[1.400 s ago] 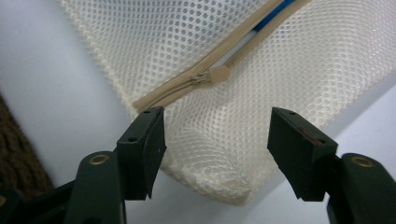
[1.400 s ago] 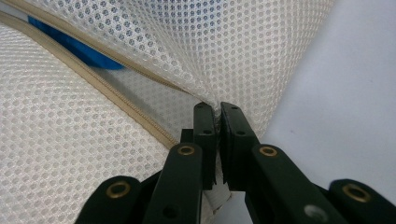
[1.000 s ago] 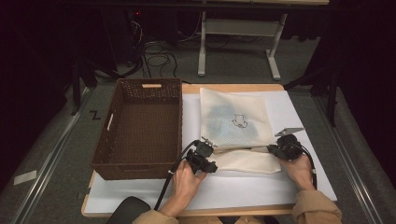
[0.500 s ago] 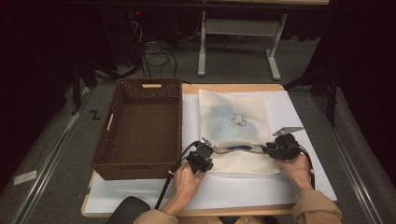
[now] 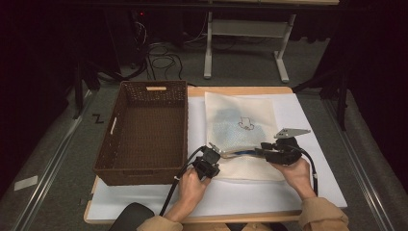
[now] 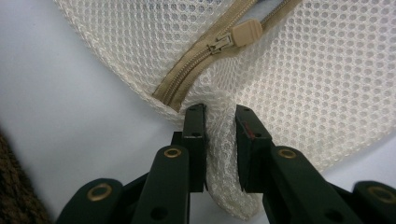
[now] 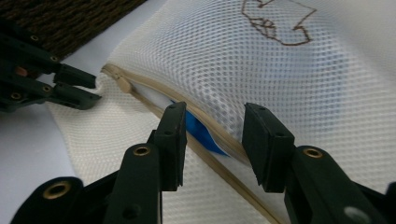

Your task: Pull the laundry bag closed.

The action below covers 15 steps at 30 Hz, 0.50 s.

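Observation:
A cream mesh zip bag (image 5: 240, 113) with a brown stitched figure (image 5: 246, 124) lies flat on the white table cover. My left gripper (image 5: 217, 151) is shut on a fold of the mesh (image 6: 303, 84) just below the end of the tan zipper, near the zipper pull (image 6: 246, 33). My right gripper (image 5: 262, 151) is open. Its jaws straddle the upper lip of the zip opening (image 7: 215, 123), one jaw inside, over a blue item (image 7: 198, 130), the other on top of the mesh (image 7: 261, 60). The left gripper (image 7: 97, 89) shows at the far end of the zipper.
A brown wicker basket (image 5: 139, 171) stands left of the bag, close to my left hand. The white cover (image 5: 298, 192) runs to the table's wooden front edge. Floor cables and a desk frame (image 5: 243, 29) lie beyond the table.
The right gripper has moved left along the bag's near edge toward the left one. The zip opening now gapes, showing blue inside. The left gripper has stayed in place.

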Each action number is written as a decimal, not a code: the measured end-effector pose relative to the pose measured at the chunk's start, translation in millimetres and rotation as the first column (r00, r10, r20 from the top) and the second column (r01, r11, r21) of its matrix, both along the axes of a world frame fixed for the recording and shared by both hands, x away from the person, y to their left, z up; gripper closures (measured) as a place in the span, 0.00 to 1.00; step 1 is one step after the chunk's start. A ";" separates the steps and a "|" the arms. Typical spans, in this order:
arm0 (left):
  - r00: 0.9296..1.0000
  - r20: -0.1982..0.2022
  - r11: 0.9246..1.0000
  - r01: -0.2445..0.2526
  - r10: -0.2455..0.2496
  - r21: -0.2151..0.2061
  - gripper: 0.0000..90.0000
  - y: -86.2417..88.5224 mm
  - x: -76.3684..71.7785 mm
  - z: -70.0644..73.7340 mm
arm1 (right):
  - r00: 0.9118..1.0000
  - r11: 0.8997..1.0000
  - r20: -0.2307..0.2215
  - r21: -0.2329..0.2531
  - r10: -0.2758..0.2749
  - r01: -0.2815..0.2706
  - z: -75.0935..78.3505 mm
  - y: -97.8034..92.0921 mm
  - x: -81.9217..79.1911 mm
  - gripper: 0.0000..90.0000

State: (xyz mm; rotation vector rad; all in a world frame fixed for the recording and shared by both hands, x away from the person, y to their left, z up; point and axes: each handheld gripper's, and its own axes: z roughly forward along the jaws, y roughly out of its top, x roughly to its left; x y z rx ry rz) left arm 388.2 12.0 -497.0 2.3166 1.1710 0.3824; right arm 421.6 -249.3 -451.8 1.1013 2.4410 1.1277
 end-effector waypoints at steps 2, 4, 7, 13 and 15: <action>1.000 0.000 1.000 -0.001 0.001 -0.001 0.84 -0.2 0.1 -0.2 | 1.000 1.000 0.000 -0.004 0.015 -0.015 -2.1 4.3 0.2 0.68; 1.000 0.000 1.000 -0.002 0.002 0.000 0.84 -0.4 0.0 -0.3 | 1.000 0.999 -0.009 -0.011 0.030 -0.030 -3.2 8.0 -0.4 0.68; 1.000 -0.003 1.000 -0.001 0.001 -0.004 0.84 0.1 0.3 -0.4 | 0.999 0.999 -0.002 -0.017 0.038 -0.038 -3.4 11.8 -1.3 0.68; 1.000 -0.001 1.000 0.002 -0.002 -0.003 0.84 0.2 0.0 -0.6 | 0.999 0.999 0.015 -0.023 0.045 -0.045 1.8 19.8 -5.4 0.69; 1.000 -0.004 1.000 0.000 0.000 -0.007 0.84 0.4 0.3 -0.6 | 0.997 0.997 0.020 -0.021 0.068 -0.068 4.9 22.1 -7.2 0.71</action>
